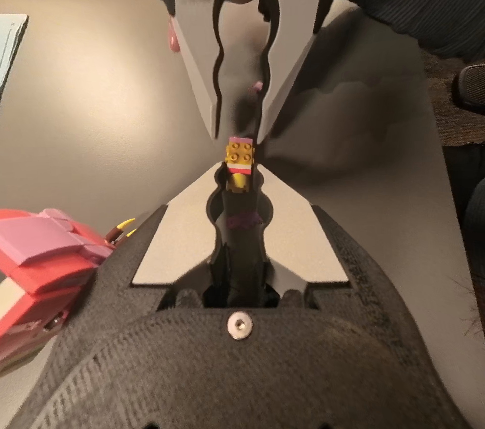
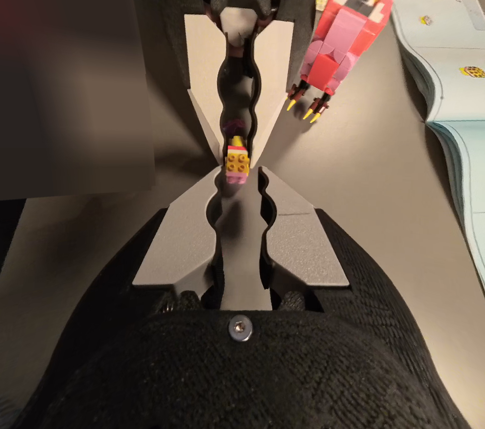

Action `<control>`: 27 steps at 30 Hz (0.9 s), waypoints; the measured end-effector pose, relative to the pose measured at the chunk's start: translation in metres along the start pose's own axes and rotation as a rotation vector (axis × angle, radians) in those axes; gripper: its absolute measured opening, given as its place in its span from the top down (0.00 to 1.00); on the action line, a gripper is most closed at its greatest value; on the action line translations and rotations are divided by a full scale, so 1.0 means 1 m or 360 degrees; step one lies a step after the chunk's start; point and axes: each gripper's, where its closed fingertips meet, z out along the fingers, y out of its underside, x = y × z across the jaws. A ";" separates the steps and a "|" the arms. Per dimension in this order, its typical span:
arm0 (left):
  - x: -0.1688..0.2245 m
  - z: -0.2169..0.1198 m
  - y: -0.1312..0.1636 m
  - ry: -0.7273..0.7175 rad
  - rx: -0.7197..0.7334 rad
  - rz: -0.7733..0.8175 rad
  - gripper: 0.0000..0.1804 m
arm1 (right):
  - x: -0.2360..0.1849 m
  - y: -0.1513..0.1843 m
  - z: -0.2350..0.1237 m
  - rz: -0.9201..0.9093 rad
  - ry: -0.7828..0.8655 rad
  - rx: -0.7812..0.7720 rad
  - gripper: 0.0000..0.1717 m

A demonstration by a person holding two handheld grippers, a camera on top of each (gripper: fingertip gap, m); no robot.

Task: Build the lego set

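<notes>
My left gripper (image 1: 240,167) is shut on a small brick assembly (image 1: 240,155): a yellow-orange studded block with a pink end, a red and white striped end and a yellow cone. It holds the piece above the grey table (image 1: 78,127). My right gripper (image 2: 239,172) faces it tip to tip and is open. The pink end of the assembly (image 2: 237,163) pokes between the right gripper's fingertips (image 2: 262,172), with a clear gap on the right side. In the left wrist view the right gripper (image 1: 237,145) comes down from the top, its tips just past the pink end.
A red and pink brick model with yellow claws (image 2: 338,44) lies on the table beside the left gripper, and shows at the lower left of the left wrist view (image 1: 39,259). An open pale blue booklet (image 2: 446,75) lies further right. A dark chair (image 1: 469,85) stands past the table edge. My left and right fingertips are right by each other.
</notes>
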 end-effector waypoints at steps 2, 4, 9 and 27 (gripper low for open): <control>-0.002 -0.001 0.001 -0.0016 0.0001 -0.0014 0.90 | 0.008 0.001 -0.009 0.0028 0.0071 0.0020 0.87; -0.003 -0.002 0.001 -0.0027 0.0001 -0.0022 0.90 | 0.020 0.004 -0.023 0.0076 0.0183 0.0038 0.87; -0.003 -0.002 0.002 -0.0052 0.0005 -0.0008 0.90 | 0.026 0.014 -0.056 0.0473 0.0420 0.0196 0.82; -0.003 -0.003 0.002 -0.0101 0.0009 0.0045 0.90 | -0.027 0.059 -0.042 0.0941 0.0900 -0.0076 0.85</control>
